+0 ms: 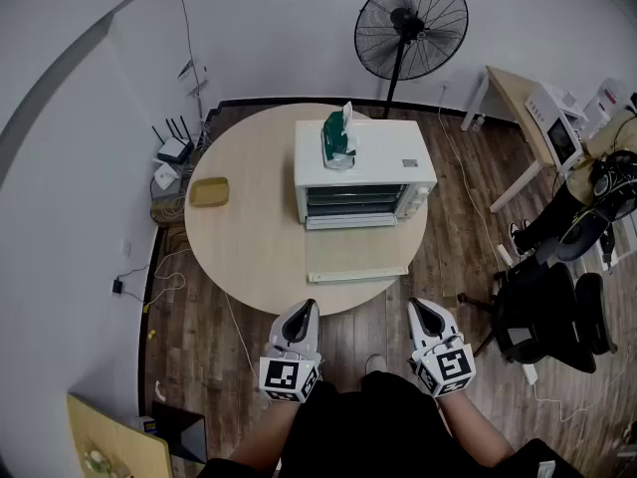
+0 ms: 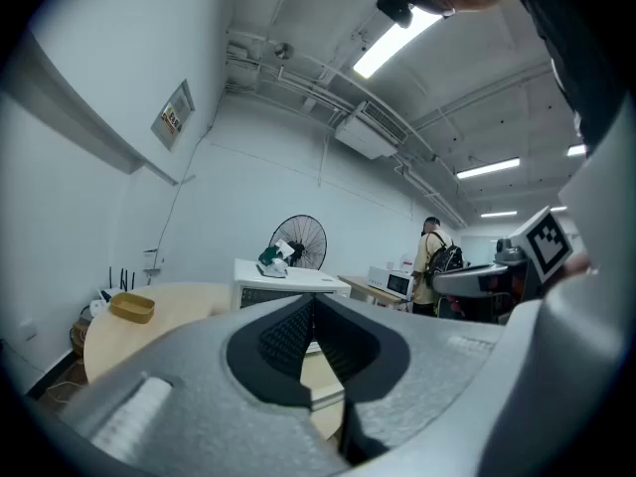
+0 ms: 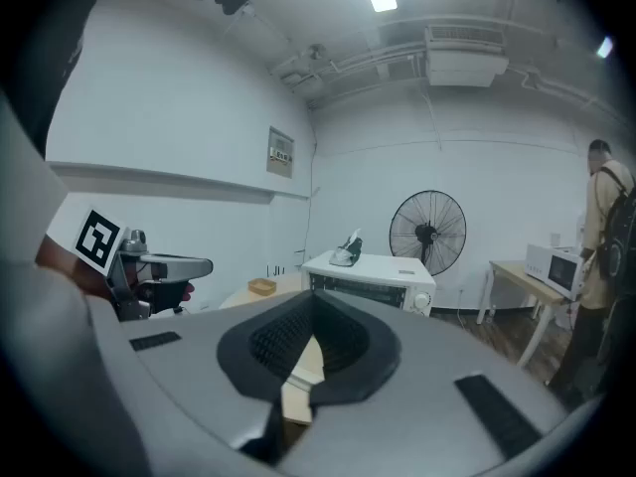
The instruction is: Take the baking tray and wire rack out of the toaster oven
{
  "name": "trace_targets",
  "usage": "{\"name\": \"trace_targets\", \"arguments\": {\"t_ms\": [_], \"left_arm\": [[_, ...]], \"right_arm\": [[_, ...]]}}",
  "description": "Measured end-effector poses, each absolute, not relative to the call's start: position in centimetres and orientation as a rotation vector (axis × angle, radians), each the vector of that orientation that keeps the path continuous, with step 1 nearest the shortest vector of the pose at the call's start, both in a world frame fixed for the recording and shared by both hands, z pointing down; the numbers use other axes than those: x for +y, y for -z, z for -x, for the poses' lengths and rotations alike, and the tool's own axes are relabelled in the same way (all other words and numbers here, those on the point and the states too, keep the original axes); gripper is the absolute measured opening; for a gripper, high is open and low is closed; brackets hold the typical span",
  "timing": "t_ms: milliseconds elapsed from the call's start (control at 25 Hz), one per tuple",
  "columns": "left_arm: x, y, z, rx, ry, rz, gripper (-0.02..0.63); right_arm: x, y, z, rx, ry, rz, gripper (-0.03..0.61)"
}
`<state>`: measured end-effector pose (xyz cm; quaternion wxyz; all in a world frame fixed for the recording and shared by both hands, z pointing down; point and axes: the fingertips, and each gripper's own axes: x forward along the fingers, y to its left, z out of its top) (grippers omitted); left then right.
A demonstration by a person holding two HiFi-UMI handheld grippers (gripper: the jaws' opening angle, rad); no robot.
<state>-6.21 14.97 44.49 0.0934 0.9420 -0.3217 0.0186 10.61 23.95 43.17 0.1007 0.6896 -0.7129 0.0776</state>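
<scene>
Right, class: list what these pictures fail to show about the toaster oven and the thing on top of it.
Toaster oven interior, head view: dark, small; tray and wire rack cannot be told apart.
Oven's lower front, both gripper views: covered by the left gripper and right gripper themselves.
Green-and-white item on the oven: too small everywhere to identify.

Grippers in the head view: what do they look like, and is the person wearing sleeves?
The left gripper and right gripper are pale grey tapering shells with black ribbed pads inside the jaws. Each carries a white cube printed with black square markers. No cables show. The forearms show no sleeves; dark clothing shows below.
</scene>
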Motion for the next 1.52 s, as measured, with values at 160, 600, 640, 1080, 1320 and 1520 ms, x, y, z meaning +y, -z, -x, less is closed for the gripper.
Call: {"name": "trace_targets", "arguments": {"t_ms": [160,600,640,1080,1320,1520], "left_arm": [[14.3,-44.7,7.5,-0.941,-0.047,-2.805,0.017],[12.1,-46.0,12.0,-0.947,-0.052,-2.766,0.018],[11.9,-46.1,12.1,-0.966,-0.057,-2.765,0.017],[8.1,-46.7,8.7,-1.045,-0.068,-2.730,0.018],[5.4,-47.7,4.3,-1.038,-0.120,-2.705,0.017],[3.0,-48.7,0.6,-1.030,-0.174,-2.709,0.017]], "right_arm": [[23.2,-43.6,-9.1,-2.078,-0.211,-2.049,-0.002],[22.3,-45.6,-5.8,-2.024,-0.323,-2.111,0.000],[22.1,-45.6,-5.8,-2.029,-0.326,-2.110,0.000],[16.8,-47.4,-11.0,-2.063,-0.350,-2.093,0.000],[13.0,-47.9,-14.9,-2.166,-0.431,-2.063,0.000],[10.4,-49.1,-18.1,-2.137,-0.378,-2.015,0.000]]}}
